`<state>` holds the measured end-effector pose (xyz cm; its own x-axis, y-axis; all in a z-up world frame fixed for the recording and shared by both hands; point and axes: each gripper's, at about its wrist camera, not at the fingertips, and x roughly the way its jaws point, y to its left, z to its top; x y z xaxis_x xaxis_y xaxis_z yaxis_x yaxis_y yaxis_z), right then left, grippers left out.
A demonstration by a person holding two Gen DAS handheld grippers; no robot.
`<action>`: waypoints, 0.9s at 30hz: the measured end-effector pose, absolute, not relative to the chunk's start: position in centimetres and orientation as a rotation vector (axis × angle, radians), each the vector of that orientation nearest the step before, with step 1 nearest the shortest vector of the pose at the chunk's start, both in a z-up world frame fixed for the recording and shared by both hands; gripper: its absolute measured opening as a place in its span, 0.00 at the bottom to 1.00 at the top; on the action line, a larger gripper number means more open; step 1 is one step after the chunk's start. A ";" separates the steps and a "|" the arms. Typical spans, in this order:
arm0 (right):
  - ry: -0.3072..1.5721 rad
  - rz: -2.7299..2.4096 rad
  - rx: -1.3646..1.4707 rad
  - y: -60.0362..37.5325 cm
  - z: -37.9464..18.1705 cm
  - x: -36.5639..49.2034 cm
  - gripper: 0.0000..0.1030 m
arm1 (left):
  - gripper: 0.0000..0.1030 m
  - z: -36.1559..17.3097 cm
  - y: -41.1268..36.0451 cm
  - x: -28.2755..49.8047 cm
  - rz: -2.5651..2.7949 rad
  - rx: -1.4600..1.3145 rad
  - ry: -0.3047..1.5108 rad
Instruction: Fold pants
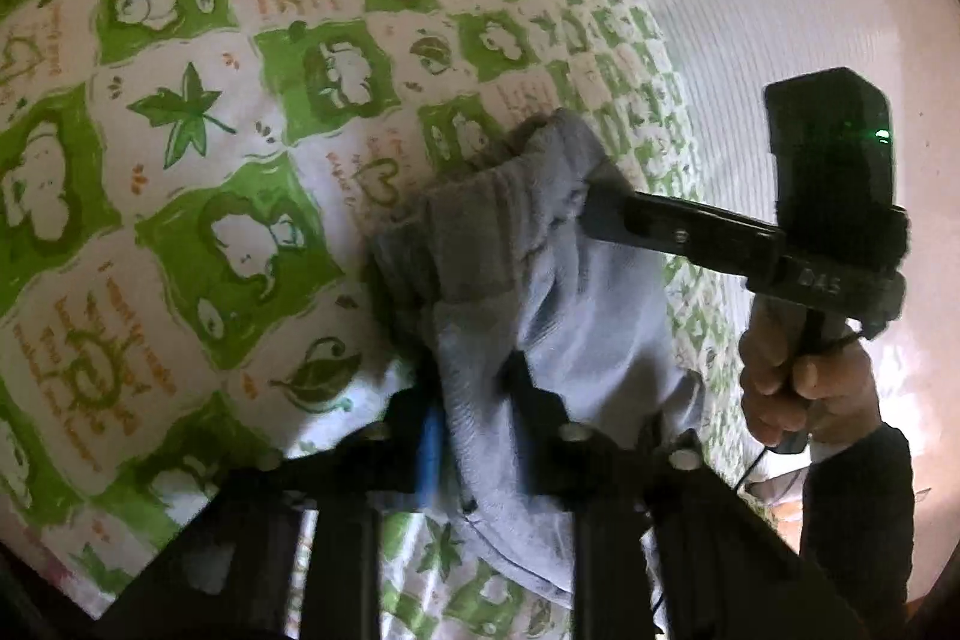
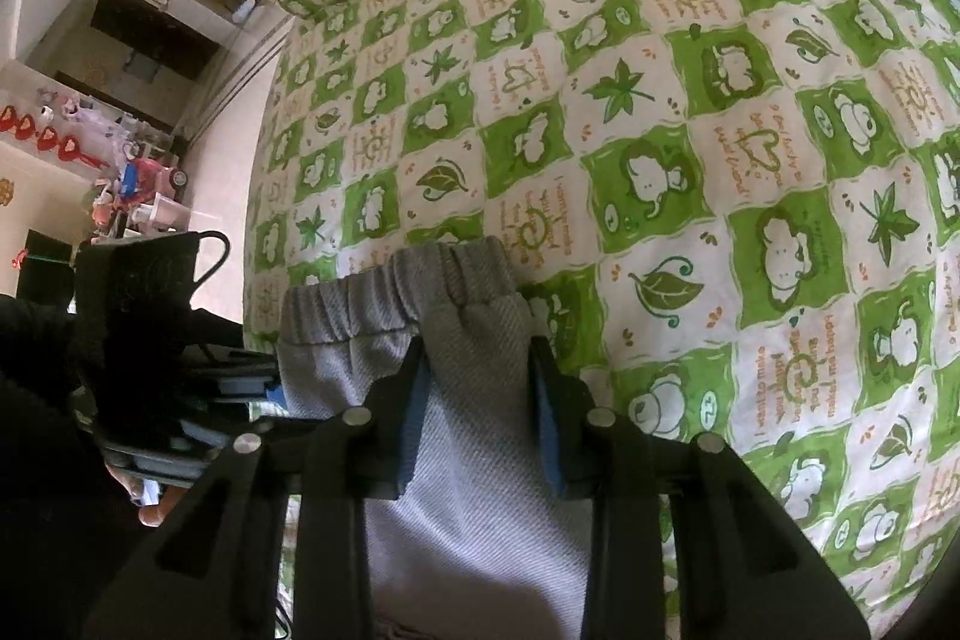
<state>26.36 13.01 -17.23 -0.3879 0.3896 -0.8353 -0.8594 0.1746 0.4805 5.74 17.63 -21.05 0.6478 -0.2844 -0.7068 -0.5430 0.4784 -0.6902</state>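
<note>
Mid-fold, I judge: my left gripper (image 1: 474,394) and right gripper (image 2: 480,388) both clamped on grey pants (image 2: 456,316) at waistband, bunched over green quilt (image 2: 720,130). Next: lay waistband flat, release evenly.

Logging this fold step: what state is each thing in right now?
left gripper: shut on the pants.
right gripper: shut on the pants near the waistband.
pants: grey, bunched, held by both grippers.
waistband: elastic, gathered, folded over.
bedspread: spread out under the pants.
</note>
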 end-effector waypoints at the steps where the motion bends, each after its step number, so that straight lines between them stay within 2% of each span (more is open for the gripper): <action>1: 1.366 1.463 -0.490 12.8 -17.1 26.4 0.31 | 0.11 -21.1 17.7 5.6 0.180 -1.108 0.890; 13: 1.279 1.468 -0.376 6.7 -11.4 26.6 0.27 | 0.06 -15.9 15.5 5.3 0.091 -0.992 0.807; 20: 1.229 1.428 -0.312 0.0 -8.3 26.2 0.27 | 0.06 -11.6 11.0 6.6 0.013 -0.862 0.775; 27: 1.207 1.366 -0.264 -6.4 -7.4 25.0 0.27 | 0.06 -10.1 5.6 7.7 -0.098 -0.786 0.795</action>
